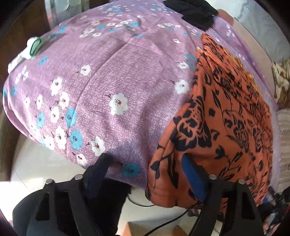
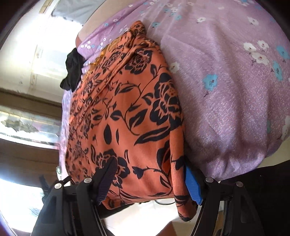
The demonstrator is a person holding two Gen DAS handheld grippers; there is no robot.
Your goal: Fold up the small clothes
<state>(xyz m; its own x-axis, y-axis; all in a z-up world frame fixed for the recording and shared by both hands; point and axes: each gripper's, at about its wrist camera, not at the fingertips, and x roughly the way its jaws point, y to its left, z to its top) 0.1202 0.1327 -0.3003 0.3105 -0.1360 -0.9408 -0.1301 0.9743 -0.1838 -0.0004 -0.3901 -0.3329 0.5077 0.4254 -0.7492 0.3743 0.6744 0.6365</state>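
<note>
An orange garment with a black flower print [image 1: 226, 116] lies on a surface covered by a purple flowered sheet [image 1: 112, 72], its near edge hanging over the front. In the left wrist view my left gripper [image 1: 146, 168] stands open at that edge. Its blue pad [image 1: 192, 174] is against the cloth's hanging corner, and the dark finger [image 1: 101, 165] is over the bare sheet. In the right wrist view the orange garment [image 2: 130, 109] fills the gap of my right gripper [image 2: 150, 177], which is open. One finger [image 2: 108, 172] is over the print, and the blue pad [image 2: 193, 183] is at the cloth's right fold.
A black garment [image 1: 195, 12] sits at the far end of the sheet, also seen as the black garment [image 2: 72, 69]. A white item with a green ring [image 1: 34, 47] lies at the sheet's left edge. Pale floor with a thin cable [image 1: 141, 204] shows below the front edge.
</note>
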